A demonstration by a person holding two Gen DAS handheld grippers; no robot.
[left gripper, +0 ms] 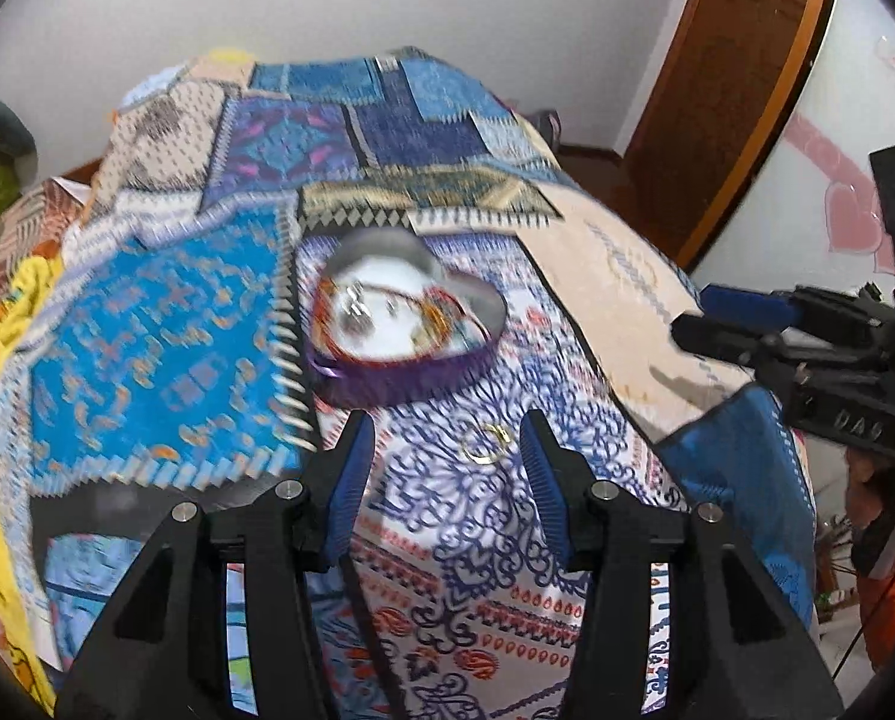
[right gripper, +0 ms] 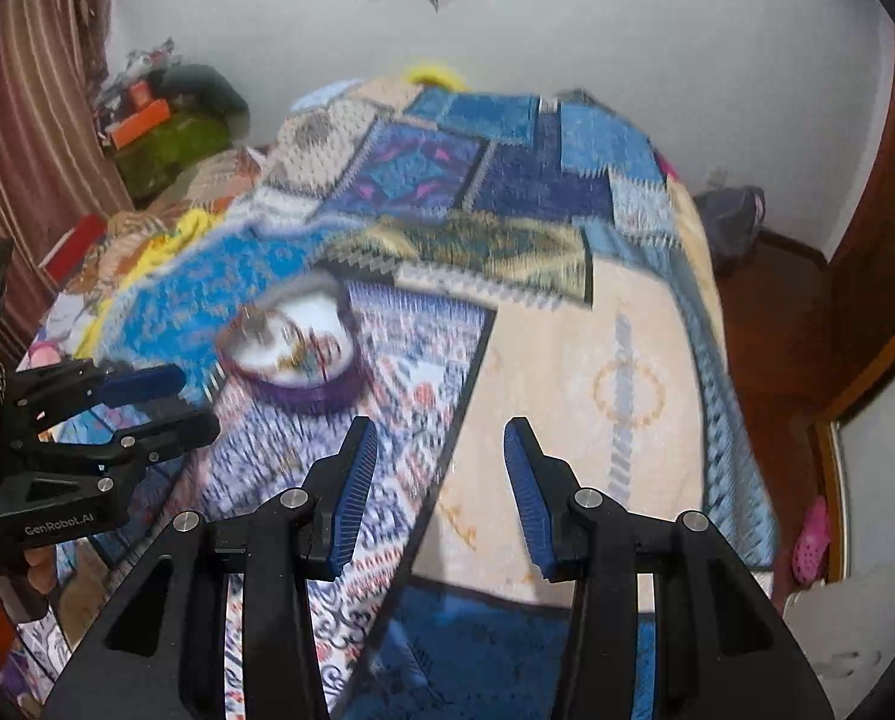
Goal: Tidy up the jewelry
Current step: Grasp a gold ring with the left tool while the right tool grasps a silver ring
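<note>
A purple heart-shaped box (left gripper: 411, 375) with a white inside sits open on the patterned bedspread and holds several bangles and small jewelry pieces. It also shows, blurred, in the right wrist view (right gripper: 303, 393). A gold ring (left gripper: 484, 441) lies on the bedspread just in front of the box, between my left gripper's finger tips. My left gripper (left gripper: 447, 438) is open and empty above it. My right gripper (right gripper: 440, 450) is open and empty over the beige patch, to the right of the box. Each gripper shows in the other's view, the right one (left gripper: 741, 315) and the left one (right gripper: 165, 402).
The bed is covered by a patchwork spread (left gripper: 165, 330). A yellow cloth (left gripper: 3, 360) lies at its left edge. A wooden door (left gripper: 729, 96) stands to the right. Boxes and bags (right gripper: 165, 126) pile up at the far left corner by a striped curtain.
</note>
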